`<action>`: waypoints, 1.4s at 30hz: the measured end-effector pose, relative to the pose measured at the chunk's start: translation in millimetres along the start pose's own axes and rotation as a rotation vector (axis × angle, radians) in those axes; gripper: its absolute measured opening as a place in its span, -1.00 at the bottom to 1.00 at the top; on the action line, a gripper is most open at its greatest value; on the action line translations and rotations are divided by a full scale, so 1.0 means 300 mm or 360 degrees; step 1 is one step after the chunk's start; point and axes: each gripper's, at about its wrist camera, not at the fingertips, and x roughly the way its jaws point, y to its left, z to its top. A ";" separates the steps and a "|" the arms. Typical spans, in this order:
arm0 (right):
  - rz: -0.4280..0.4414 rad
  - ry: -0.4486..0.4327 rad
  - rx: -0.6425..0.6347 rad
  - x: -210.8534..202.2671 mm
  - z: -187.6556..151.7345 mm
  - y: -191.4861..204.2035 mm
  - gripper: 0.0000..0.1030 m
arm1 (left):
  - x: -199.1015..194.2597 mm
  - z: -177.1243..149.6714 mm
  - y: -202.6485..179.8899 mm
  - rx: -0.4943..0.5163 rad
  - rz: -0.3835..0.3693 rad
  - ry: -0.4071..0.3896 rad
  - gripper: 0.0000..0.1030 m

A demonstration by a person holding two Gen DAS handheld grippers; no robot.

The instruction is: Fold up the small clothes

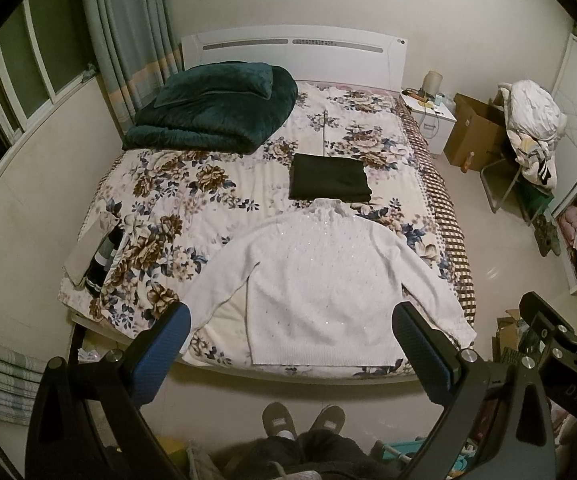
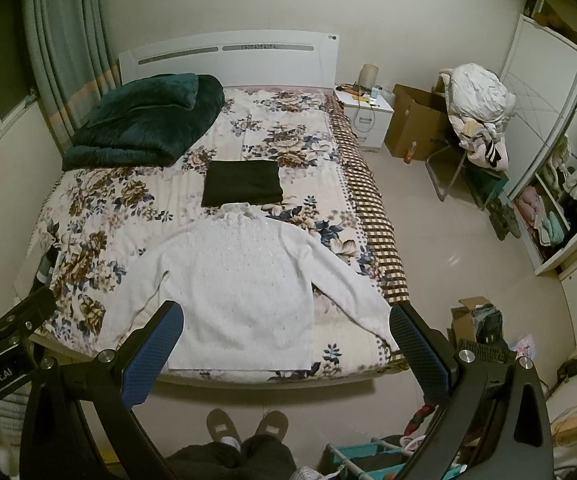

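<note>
Grippers first: left gripper (image 1: 290,340) and right gripper (image 2: 284,340) both spread wide and empty, held above the foot edge of the bed (image 1: 224,368), well clear of the cloth. White sweater (image 1: 320,280) just beyond, flat and unfolded at the foot edge, sleeves out, collar away. Farther toward the bed's middle, black garment (image 1: 330,178) already folded; sweater left to do.

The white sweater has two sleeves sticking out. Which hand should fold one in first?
Probably the right gripper: open, with the white sweater's right sleeve cuff beside its fingertip. The left gripper is open too, with its sleeve near.
</note>
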 end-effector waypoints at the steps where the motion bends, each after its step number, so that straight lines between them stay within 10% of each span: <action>1: 0.0000 0.0000 0.0000 0.000 0.000 0.000 1.00 | -0.006 0.005 -0.005 0.0000 0.0000 -0.0001 1.00; 42: 0.0000 -0.0013 0.0001 -0.004 0.010 -0.001 1.00 | -0.022 0.070 -0.016 -0.0005 -0.0008 -0.0015 1.00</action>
